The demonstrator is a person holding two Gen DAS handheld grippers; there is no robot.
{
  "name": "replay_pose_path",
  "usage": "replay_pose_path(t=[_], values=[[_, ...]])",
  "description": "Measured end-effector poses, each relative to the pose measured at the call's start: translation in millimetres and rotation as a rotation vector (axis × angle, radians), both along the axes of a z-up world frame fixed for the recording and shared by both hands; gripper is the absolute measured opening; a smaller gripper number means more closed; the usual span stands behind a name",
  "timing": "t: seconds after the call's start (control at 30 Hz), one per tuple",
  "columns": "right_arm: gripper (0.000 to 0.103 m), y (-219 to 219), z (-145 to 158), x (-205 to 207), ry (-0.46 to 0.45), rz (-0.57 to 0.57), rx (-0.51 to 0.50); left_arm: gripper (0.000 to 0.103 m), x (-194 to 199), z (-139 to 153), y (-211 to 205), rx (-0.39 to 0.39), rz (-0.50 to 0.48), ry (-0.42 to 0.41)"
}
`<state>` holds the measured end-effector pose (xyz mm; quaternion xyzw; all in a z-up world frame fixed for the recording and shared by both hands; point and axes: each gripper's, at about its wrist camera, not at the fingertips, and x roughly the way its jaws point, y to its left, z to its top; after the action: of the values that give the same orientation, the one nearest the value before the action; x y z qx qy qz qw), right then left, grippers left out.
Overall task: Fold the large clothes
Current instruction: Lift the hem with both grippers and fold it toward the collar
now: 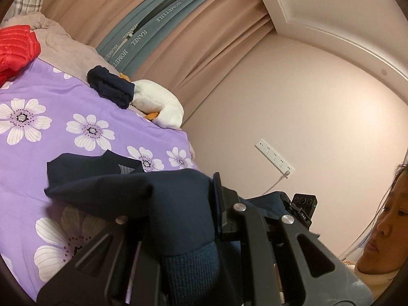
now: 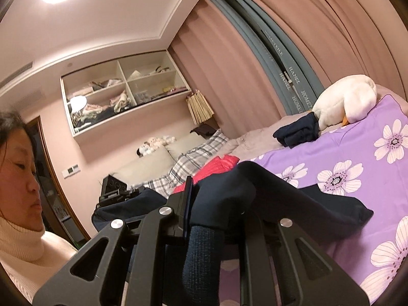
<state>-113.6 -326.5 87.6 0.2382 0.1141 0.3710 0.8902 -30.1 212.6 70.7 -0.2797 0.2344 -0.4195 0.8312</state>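
A large navy garment (image 1: 107, 178) lies partly on the purple flowered bedspread (image 1: 51, 97). My left gripper (image 1: 183, 219) is shut on the navy garment at its ribbed hem, and the cloth drapes over the fingers. My right gripper (image 2: 216, 209) is shut on another ribbed part of the same navy garment (image 2: 318, 204) and holds it above the bedspread (image 2: 357, 153). Both grippers hold the cloth raised off the bed. The fingertips are mostly hidden under the fabric.
A folded navy garment (image 1: 112, 86) lies by a white plush duck (image 1: 158, 104) at the bed's far edge. A red puffer jacket (image 1: 15, 48) lies near plaid pillows (image 2: 193, 158). The person's face (image 2: 23, 165) is close beside the grippers. Curtains and a wall shelf stand behind.
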Motion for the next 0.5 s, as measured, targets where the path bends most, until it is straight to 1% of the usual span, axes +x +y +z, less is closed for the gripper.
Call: replay_pose_path(t=[0.07,0.33,0.4,0.5], values=[[0.015,-1.9,-3.7,6.9,0.015,-0.02,0.011,0.011,8.3,-5.3,1.2,-0.002,0.015,0.021],[0.015,-17.7,-35.7,53.9,0.156,-0.138,0.054,0.013,53.7,-38.7,8.9,0.002,0.09,0.146],[0.015,-22.3,-43.9,62.1,0.178,-0.17,0.061,0.013,59.6,-43.6,11.6,0.004,0.11,0.158],[0.015,-30.5,-56.3,70.6,0.212,-0.222,0.07,0.013,66.8,-50.8,12.6,-0.009,0.112,0.17]])
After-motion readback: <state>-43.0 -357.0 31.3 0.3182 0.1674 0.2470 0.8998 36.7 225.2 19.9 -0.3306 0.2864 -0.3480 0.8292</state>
